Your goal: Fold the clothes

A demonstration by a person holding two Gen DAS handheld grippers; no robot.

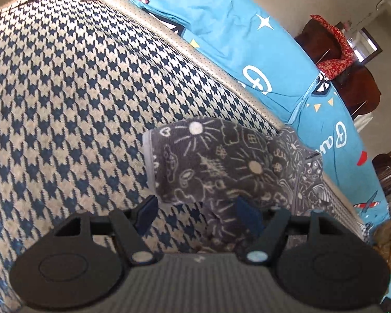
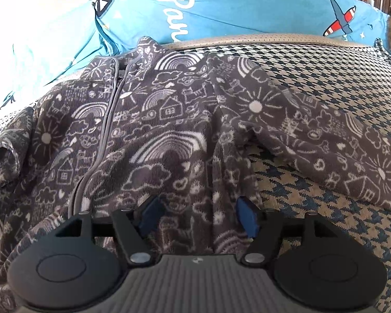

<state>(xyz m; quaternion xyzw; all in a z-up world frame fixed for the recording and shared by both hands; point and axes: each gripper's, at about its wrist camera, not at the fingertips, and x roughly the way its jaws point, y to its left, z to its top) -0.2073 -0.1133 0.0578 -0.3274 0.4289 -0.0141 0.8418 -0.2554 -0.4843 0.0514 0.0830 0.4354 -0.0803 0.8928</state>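
Observation:
A dark grey fleece jacket (image 2: 169, 130) printed with white doodles of suns, houses and rainbows lies spread on a houndstooth-covered surface (image 2: 325, 208), zip (image 2: 109, 120) up its front. One sleeve (image 2: 338, 151) reaches out to the right. My right gripper (image 2: 199, 212) hovers open over the jacket's lower body, and a raised fold of fleece runs between its blue pads (image 2: 245, 216) without being pinched. In the left wrist view the sleeve end (image 1: 208, 161) lies just ahead of my open left gripper (image 1: 198, 210), with grey fleece under its right-hand finger (image 1: 247, 214).
The blue-and-beige houndstooth cover (image 1: 78, 91) has a beige piped edge (image 1: 195, 60). Behind it lies bright blue bedding (image 1: 234, 39) with stars, lettering and aeroplanes. Dark wooden furniture with a red patterned cloth (image 1: 336, 49) stands further back.

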